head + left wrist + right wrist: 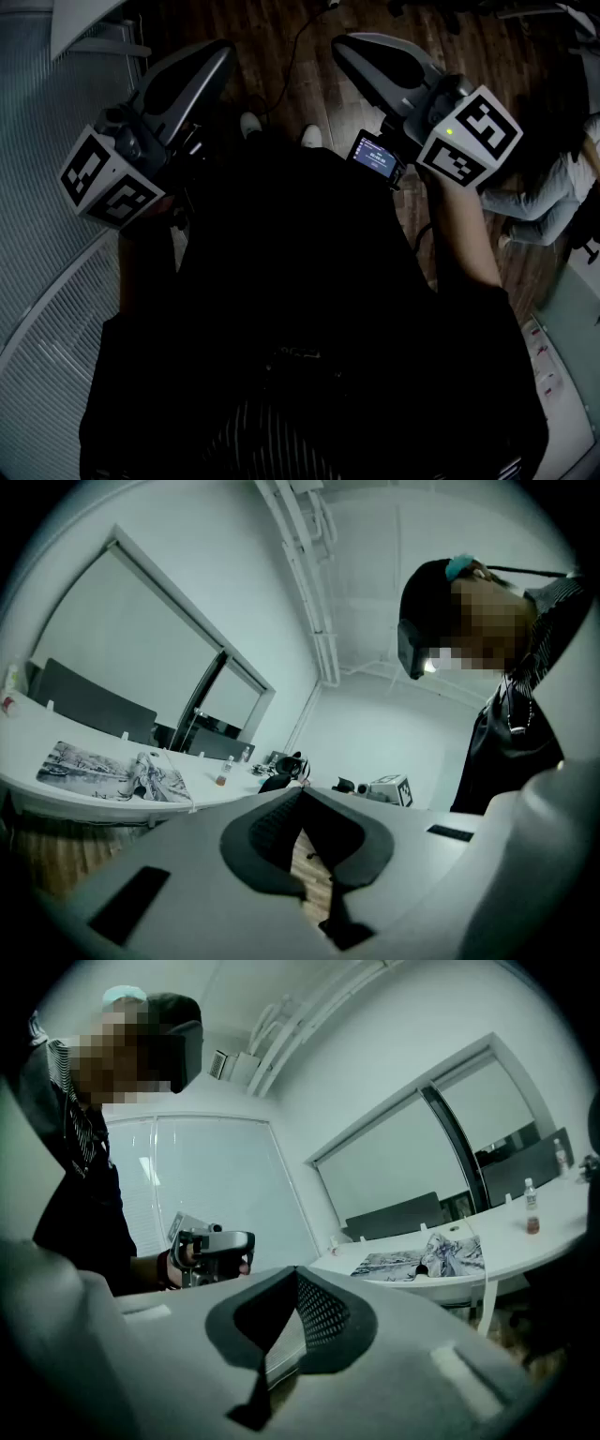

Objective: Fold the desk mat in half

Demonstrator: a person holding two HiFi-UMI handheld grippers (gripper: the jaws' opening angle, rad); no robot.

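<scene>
Room: white office, wooden floor (pixel 272 23), curved white table (pixel 553 1232).
Left gripper (pixel 300 792): held level before the chest, jaws pressed together, nothing between.
Right gripper (pixel 296 1271): tilted slightly down, jaws closed, empty.
Desk mat (pixel 108 771): lying on the table, well apart from both grippers, long axis along the table edge, one end rumpled.

Grey-and-white illustrated desk mat (pixel 112 772) on a white table (pixel 37 738).
Left gripper (pixel 302 794), right gripper (pixel 295 1274): pale grey, black pads (pixel 265 832).
</scene>
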